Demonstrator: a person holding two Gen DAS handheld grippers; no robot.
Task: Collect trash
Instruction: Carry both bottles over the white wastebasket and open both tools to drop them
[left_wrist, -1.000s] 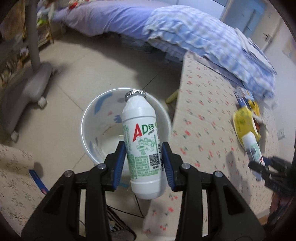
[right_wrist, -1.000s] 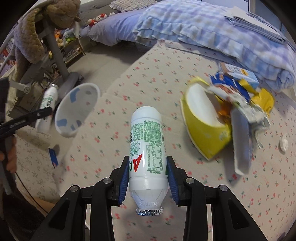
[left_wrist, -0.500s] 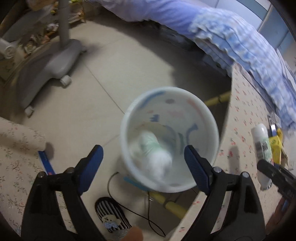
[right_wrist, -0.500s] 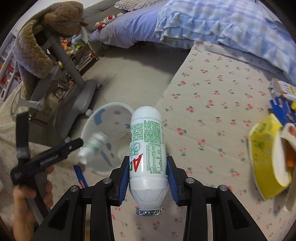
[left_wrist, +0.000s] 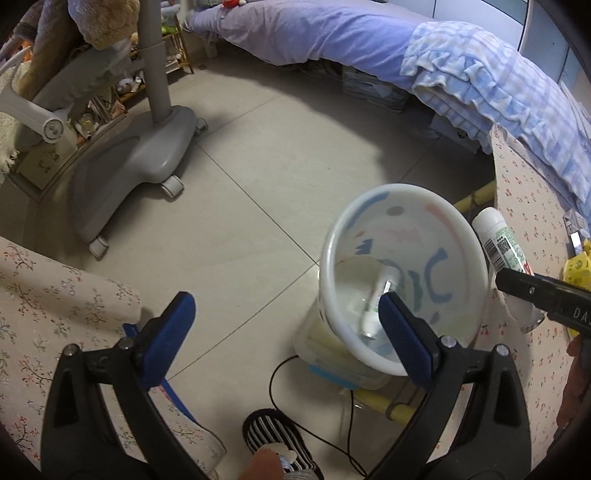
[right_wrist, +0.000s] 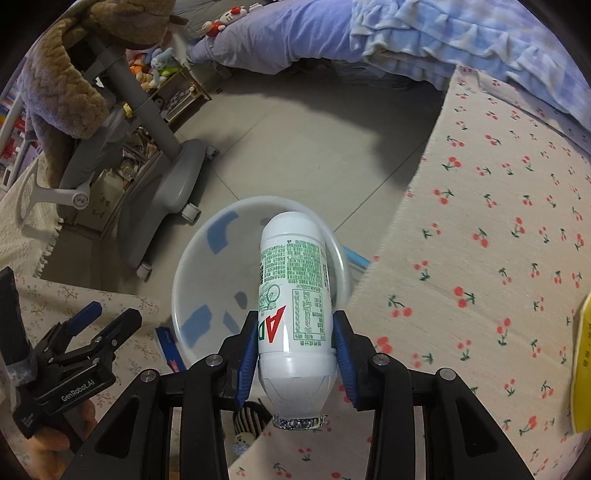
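A white trash bin (left_wrist: 402, 280) with blue marks stands on the floor beside the table; it also shows in the right wrist view (right_wrist: 207, 288). A white AD bottle (left_wrist: 373, 314) lies blurred inside it. My left gripper (left_wrist: 284, 336) is open and empty, left of the bin. My right gripper (right_wrist: 295, 350) is shut on a second white AD bottle (right_wrist: 291, 291), cap toward the camera, held over the bin's rim; this bottle also shows in the left wrist view (left_wrist: 502, 251). The left gripper (right_wrist: 99, 325) shows at lower left of the right wrist view.
The table with a cherry-print cloth (right_wrist: 498, 240) is at right, a yellow wrapper (right_wrist: 581, 369) at its edge. A grey chair base (left_wrist: 129, 170) stands on the tiled floor. A striped slipper (left_wrist: 277, 439) and a black cable (left_wrist: 280, 387) lie near the bin. A bed (left_wrist: 369, 40) is behind.
My left gripper opened and dropped its bottle into the bin, then drew back to the left. My right gripper carried its bottle from the table to over the bin.
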